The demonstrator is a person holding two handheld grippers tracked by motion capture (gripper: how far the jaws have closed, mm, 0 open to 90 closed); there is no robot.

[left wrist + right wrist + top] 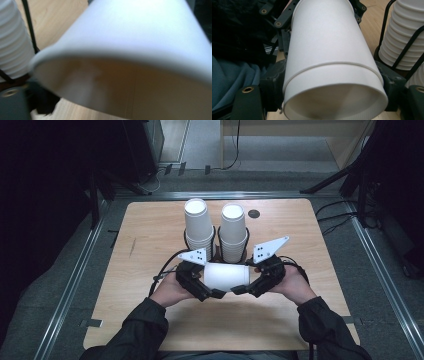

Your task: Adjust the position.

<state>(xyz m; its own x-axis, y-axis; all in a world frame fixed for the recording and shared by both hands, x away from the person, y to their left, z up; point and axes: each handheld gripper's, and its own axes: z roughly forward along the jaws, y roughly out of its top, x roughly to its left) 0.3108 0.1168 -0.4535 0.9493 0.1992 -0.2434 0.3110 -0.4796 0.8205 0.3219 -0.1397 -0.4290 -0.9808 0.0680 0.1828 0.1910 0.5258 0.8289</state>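
Cups in white paper are the work here. One white cup (226,276) lies on its side, lifted just above the desk (150,320), held between the left gripper (210,292) and the right gripper (243,288). In the right gripper view a thin seam rings it where one cup sits nested in another, so what is held looks like a pair. The right gripper's jaws sit against both flanks of the cup at its nearer, open end, closed on it. The left gripper meets the cup's far end in the high view; its own view is mostly blurred white cup wall and open mouth (130,75), and I cannot tell how its jaws stand.

Just behind the held cup stand two tall stacks of cups, the left stack (198,224) and the right stack (233,230), each upright in a black wire holder (217,242). Beyond the right stack a small dark round disc (254,213) is set in the desk.
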